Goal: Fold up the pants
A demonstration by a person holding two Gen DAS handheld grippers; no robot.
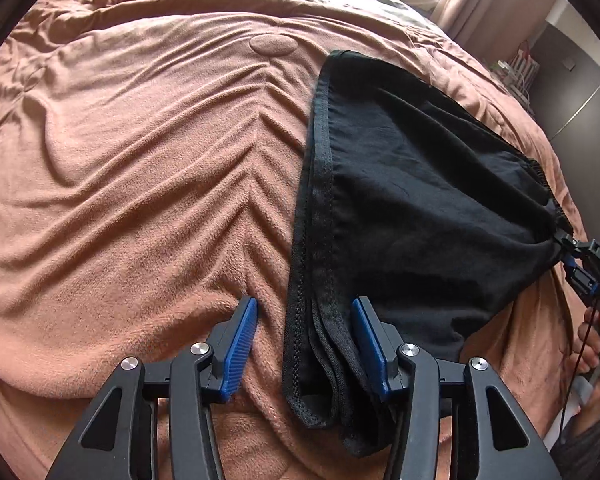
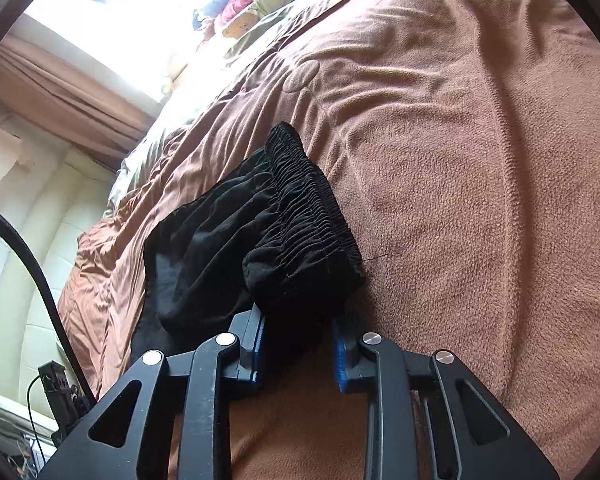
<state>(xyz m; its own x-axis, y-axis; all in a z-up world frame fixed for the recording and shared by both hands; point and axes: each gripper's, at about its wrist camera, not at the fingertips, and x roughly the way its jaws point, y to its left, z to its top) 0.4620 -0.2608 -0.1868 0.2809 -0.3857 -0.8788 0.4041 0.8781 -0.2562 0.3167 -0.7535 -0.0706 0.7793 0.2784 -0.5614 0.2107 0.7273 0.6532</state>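
So the black pants (image 1: 420, 200) are lying on the bed's brown fleece blanket (image 1: 140, 180), folded over. The left tool (image 1: 304, 344) has its jaws apart, hem edge sitting between them with only the right pad touching cloth. The right tool (image 2: 298, 344) is clamped on the bunched fabric just below the elastic waistband (image 2: 312, 196). No containers or readable labels anywhere.
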